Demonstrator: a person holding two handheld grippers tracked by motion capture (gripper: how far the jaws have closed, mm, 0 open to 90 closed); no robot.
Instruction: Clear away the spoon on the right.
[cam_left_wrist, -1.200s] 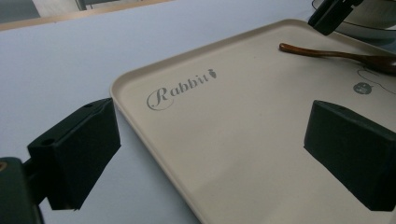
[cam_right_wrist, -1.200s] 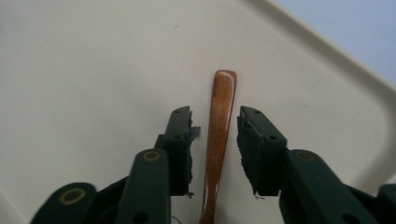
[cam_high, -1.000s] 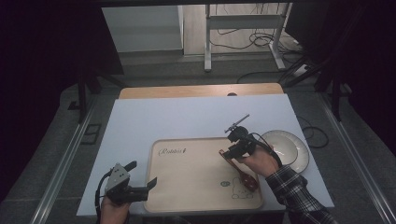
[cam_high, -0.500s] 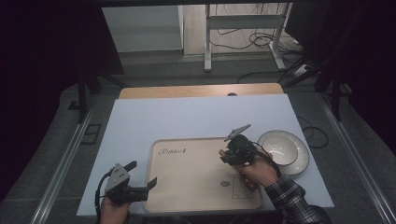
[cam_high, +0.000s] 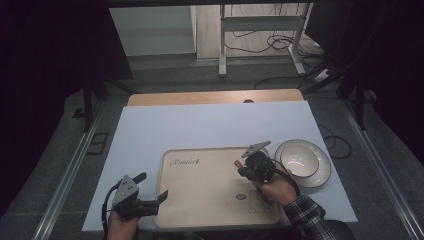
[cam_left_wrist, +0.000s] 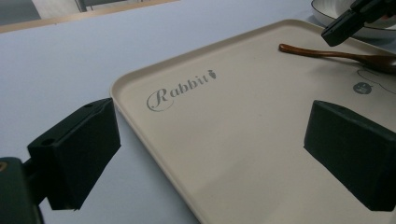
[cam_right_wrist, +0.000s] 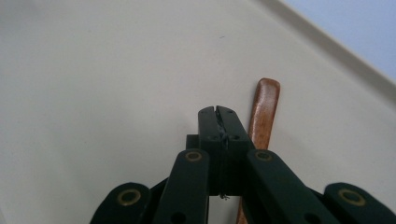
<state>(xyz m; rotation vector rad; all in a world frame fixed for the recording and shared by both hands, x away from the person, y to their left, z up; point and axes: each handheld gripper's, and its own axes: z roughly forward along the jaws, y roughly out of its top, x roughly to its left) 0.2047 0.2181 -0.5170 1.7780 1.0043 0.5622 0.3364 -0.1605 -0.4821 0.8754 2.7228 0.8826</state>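
Blue table (cam_high: 210, 125), tray (cam_left_wrist: 261, 154) lettered "Rabbit"

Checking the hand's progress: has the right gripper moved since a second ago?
Yes. The right gripper has shifted toward the tray's near edge, away from the bowl, its jaws closing empty.

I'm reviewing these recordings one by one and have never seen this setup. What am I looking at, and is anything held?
A person at a table works a hand-held tool in each hand. The high view looks down from above; the other two pictures come from cameras riding on each tool. A beige tray marked "Rabbit" lies on the white table, a bowl beside it. A wooden spoon lies on the tray. The left tool stands open over the tray's edge. The right tool is shut beside the spoon handle, gripping nothing.
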